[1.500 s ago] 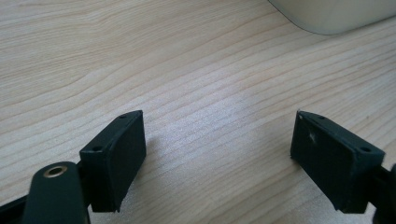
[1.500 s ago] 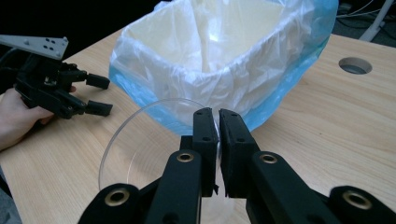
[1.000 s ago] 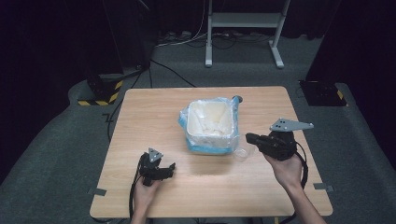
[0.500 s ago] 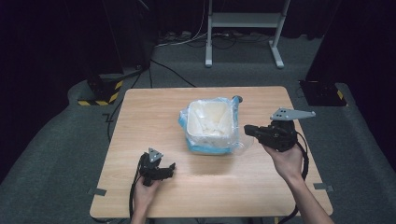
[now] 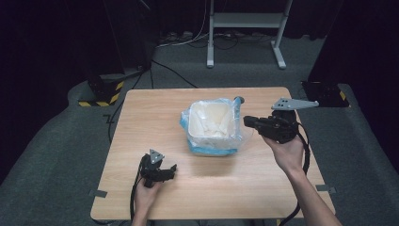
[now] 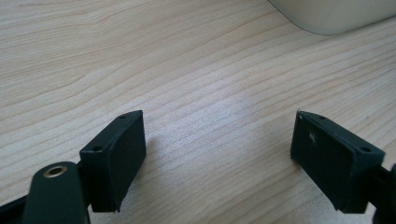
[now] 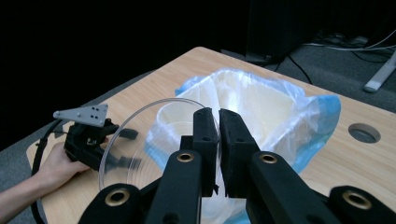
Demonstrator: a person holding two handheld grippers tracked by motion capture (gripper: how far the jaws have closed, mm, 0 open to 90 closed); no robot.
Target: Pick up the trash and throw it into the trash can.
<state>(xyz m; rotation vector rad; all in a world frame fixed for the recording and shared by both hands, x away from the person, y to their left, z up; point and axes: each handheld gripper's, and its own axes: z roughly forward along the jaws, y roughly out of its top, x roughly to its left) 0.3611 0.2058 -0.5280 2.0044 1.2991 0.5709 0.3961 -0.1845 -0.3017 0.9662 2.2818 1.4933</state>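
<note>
High view: right gripper (image 5: 248, 122) raised beside the right rim of the white bin (image 5: 210, 123), lined with a blue-edged bag (image 5: 207, 149), at mid-table (image 5: 141, 122); left gripper (image 5: 172, 168) low on the wood near the front edge. Left gripper view: jaws spread wide over bare wood, nothing between them, bin base (image 6: 336, 14) at the top edge. Right gripper view: jaws pinched nearly together on the rim of a clear round lid (image 7: 140, 135), held over the bag-lined bin.
</note>
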